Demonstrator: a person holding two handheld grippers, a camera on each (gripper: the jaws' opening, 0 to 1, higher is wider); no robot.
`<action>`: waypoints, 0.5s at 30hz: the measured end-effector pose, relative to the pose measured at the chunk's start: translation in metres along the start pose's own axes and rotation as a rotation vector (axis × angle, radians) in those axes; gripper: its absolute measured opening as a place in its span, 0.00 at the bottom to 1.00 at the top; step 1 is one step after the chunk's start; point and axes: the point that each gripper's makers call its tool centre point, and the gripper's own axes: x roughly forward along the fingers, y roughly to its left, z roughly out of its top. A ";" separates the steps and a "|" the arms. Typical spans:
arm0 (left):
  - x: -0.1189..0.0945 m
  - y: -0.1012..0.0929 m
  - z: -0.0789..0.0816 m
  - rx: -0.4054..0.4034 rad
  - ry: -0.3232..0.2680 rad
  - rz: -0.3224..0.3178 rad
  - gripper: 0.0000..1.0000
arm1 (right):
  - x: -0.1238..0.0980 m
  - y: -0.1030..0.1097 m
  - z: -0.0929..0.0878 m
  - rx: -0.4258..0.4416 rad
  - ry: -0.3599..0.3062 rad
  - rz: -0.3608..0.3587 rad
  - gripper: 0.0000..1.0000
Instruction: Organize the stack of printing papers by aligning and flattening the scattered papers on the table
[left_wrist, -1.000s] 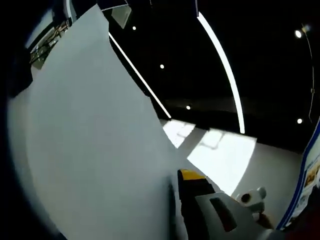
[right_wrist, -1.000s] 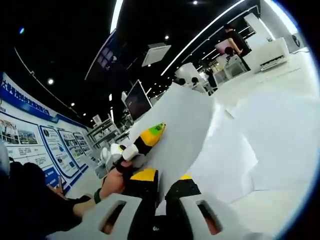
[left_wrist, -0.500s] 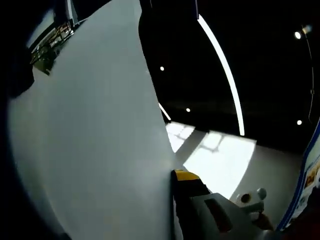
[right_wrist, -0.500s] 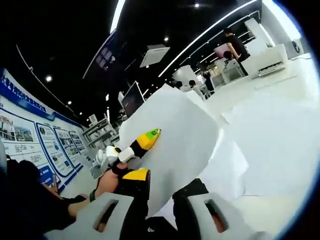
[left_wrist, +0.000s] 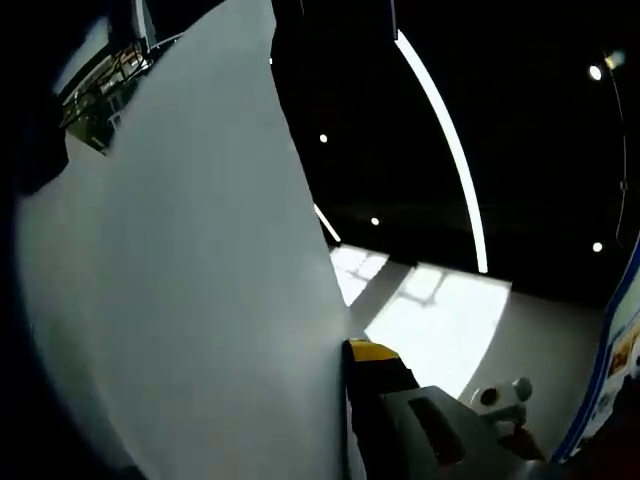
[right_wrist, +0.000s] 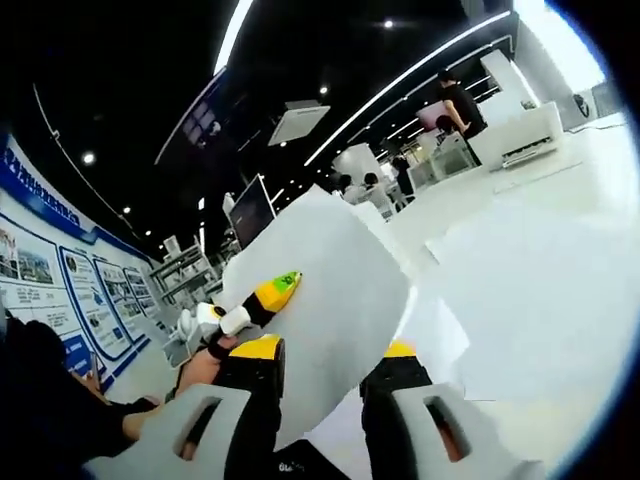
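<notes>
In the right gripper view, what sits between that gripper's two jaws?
A white sheet of paper rises through the gap of the right gripper, whose jaws stand apart. Behind it, the left gripper holds the same sheet's far edge, as the right gripper view shows.

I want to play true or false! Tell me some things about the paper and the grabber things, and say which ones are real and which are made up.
1. The paper held up in the right gripper view is white. True.
2. That paper lies flat on the table. False: it is lifted, standing between the jaws of the right hand-held gripper.
3. The left hand-held gripper seen in the right gripper view has a yellow and green tip. True.
4. More white sheets lie spread on the table behind the lifted paper. True.
5. The ceiling lights in the left gripper view are red. False: they are white strips and dots.
</notes>
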 end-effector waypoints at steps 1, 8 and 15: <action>0.000 0.000 0.000 -0.003 0.000 -0.001 0.06 | -0.001 -0.001 0.002 -0.001 -0.009 -0.007 0.29; 0.000 -0.001 -0.001 -0.007 0.002 -0.003 0.06 | -0.005 -0.008 0.014 0.001 -0.064 -0.035 0.36; 0.000 -0.002 -0.001 -0.007 0.001 -0.003 0.06 | -0.006 -0.011 0.016 0.001 -0.074 -0.043 0.42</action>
